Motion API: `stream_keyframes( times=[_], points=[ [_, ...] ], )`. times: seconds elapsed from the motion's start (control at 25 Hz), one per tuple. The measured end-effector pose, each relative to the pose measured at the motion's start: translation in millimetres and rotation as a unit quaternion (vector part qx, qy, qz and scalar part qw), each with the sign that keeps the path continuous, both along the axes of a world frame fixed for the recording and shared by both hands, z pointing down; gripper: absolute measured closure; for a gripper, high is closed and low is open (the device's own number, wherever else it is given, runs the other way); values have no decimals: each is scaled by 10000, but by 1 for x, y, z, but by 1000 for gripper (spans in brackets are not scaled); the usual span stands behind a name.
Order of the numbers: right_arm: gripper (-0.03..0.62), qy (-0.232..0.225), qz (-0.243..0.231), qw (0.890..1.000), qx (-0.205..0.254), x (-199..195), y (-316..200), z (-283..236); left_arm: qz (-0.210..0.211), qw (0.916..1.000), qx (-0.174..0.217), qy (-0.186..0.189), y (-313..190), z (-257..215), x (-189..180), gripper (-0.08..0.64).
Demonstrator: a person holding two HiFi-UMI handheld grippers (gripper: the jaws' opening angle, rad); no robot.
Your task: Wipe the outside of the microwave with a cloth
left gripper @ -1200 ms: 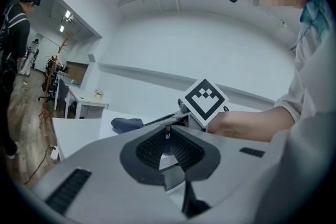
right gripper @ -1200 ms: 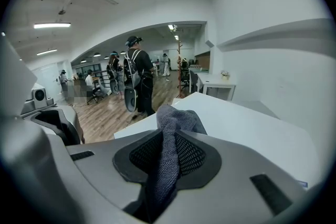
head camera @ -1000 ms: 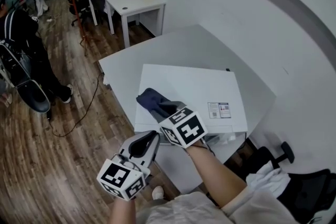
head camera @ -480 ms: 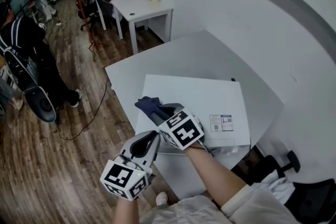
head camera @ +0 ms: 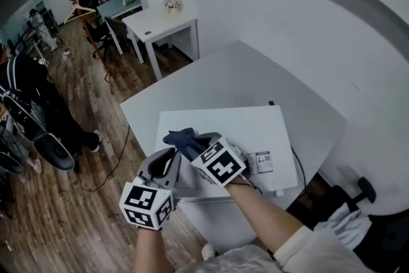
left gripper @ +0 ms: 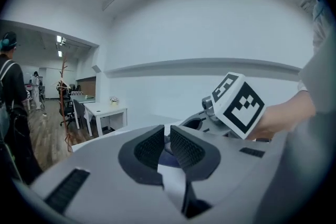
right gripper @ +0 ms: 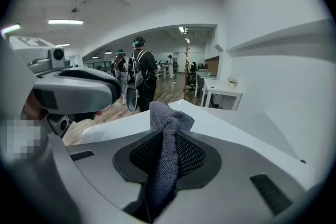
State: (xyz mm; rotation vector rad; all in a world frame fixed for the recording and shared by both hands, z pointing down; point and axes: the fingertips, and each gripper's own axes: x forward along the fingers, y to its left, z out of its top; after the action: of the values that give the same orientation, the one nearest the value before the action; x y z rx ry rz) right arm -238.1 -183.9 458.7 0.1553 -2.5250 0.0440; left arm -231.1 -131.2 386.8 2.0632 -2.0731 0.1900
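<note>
While right gripper [head camera: 195, 148] clamps cloth [head camera: 181, 137] over microwave [head camera: 252, 126], left gripper [head camera: 167, 161] closed.

dark bunched cloth [head camera: 182, 137], over white microwave [head camera: 246, 128]

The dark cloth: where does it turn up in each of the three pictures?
Head view: the cloth is low centre, on top of the microwave, at the tip of the right gripper.
Left gripper view: probably the dark sliver just beyond the shut left gripper.
Right gripper view: centre, pinched between the jaws.
Shared landmark: the small white table.
</note>
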Motion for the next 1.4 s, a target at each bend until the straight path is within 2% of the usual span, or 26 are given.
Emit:
stream_keyframes(
  times=[0.24,0.52,0.92,1.24,1.4],
  points=[
    [506,59,322,9994,74,29,-34,2,184,9992,-362,-26,-51,11,20,531],
    [506,119,861,9961,165,83,-83,1,551,9957,-743,-95,-106,23,69,521],
    [506,164,1771,9837,269,169,-154,1,1147,9837,-1306,-464,-184,44,133,494],
    [506,167,2163,9757,300,201,-178,1,1455,9758,-1487,-674,-213,49,167,488],
    [506,199,2470,9681,376,216,-192,2,1614,9728,-1516,-673,-226,59,183,486]
  ],
)
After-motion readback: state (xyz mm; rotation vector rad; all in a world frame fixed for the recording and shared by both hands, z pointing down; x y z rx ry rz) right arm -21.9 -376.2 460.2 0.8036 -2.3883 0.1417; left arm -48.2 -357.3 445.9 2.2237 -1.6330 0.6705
